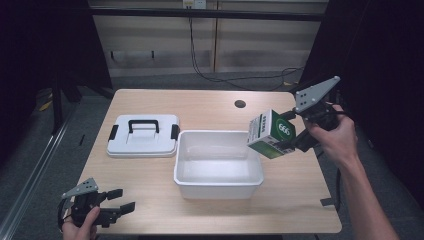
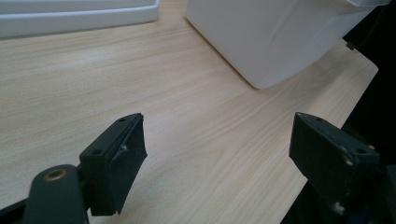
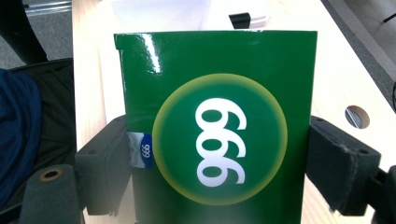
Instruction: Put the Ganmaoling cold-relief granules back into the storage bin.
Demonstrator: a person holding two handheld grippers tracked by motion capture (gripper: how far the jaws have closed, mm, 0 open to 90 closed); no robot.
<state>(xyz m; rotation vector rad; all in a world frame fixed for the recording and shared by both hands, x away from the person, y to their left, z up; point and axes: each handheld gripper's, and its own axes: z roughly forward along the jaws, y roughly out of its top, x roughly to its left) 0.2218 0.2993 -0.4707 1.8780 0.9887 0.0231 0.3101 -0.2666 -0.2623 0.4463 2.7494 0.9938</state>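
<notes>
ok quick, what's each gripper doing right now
Left gripper: open, holding nothing, low over the table near its front left corner.
Right gripper: shut on the green box, held above the right end of the white tub.

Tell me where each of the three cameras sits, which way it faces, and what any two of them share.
High view: above the person's side, looking forward and down on the table, white bin, lid; both hands and forearms enter from below.
Left gripper view: rides the left gripper, low over the table, facing the bin wall; open jaws.
Right gripper view: rides the right gripper, jaws clamping the green box.
Shared: the high view also shows the green box in the right gripper, at the bin's right edge.
</notes>
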